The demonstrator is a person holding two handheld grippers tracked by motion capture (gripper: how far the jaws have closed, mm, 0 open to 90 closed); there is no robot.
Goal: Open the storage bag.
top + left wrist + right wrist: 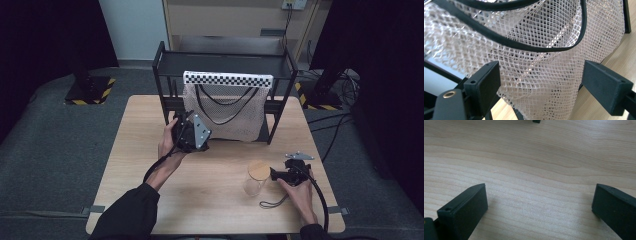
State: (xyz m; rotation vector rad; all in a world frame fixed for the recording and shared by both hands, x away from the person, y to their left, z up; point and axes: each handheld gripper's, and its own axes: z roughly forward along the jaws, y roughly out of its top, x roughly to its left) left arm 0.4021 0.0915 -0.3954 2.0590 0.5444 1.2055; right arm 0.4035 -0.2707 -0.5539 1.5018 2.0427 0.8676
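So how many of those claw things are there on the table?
2. The left claw is open at the mesh bag hanging from the rack; the right claw is open beside the glass jar.

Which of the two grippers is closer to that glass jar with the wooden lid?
The right. The right gripper sits just beside the jar, on its right, jaws open. The left gripper is farther off, up at the mesh bag hanging from the rack.

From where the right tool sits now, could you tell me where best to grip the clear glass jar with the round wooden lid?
Probably the clear glass jar by its sidewall below the round wooden lid, approaching from its right, since it stands upright and the open right tool is already beside it.
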